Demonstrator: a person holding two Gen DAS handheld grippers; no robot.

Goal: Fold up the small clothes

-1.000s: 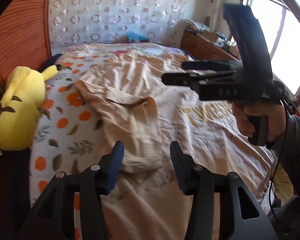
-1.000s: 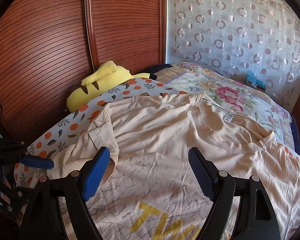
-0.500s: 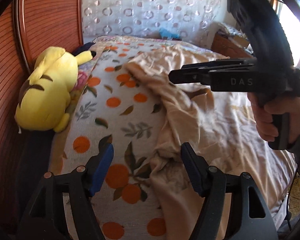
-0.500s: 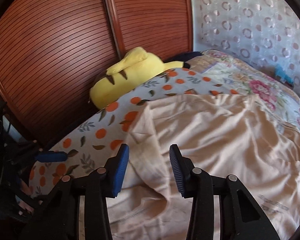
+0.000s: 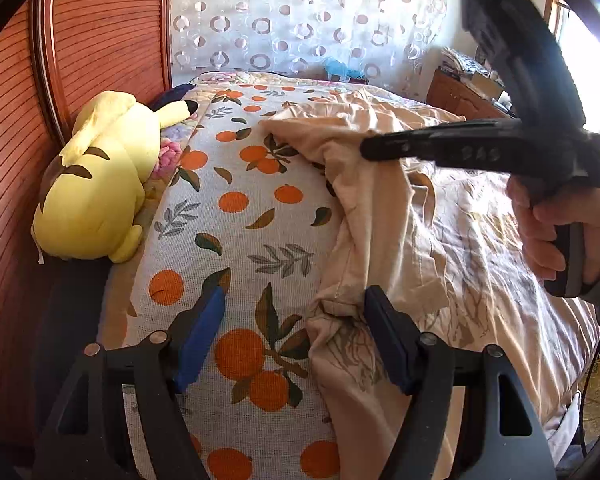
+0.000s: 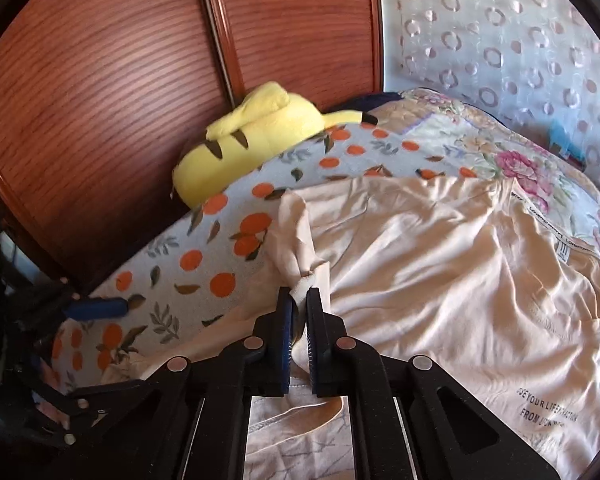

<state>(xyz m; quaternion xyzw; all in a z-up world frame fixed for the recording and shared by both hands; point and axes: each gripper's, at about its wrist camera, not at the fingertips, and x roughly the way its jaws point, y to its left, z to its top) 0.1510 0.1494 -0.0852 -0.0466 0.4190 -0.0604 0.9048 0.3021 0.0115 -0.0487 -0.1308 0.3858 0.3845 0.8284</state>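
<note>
A beige shirt [image 5: 452, 240] lies spread on the bed, over a sheet [image 5: 236, 216] printed with oranges and leaves. Its left edge runs in a bunched fold down the middle of that sheet, with the bare print on the side toward a yellow plush [image 5: 96, 188]. The plush lies at the sheet's edge against a ribbed wooden wall [image 5: 20, 128].

The right gripper [image 6: 299, 300] has just closed, and its blue pads pinch a raised tuck of the shirt's edge on the far side of the shirt from the left gripper. The cloth rises in a ridge from the closed pads toward the plush. In the left wrist view a hand [image 5: 560, 232] holds this gripper above the shirt.

The left gripper [image 5: 292, 320] stands wide open after opening over the last second, and grips nothing. Its right finger [image 5: 384, 336] sits at the shirt's bunched near corner, and its left finger [image 5: 202, 332] is over bare sheet. Whether the right finger touches the cloth cannot be told.

A white curtain [image 5: 300, 20] with ring patterns hangs behind the bed, beyond the shirt.
</note>
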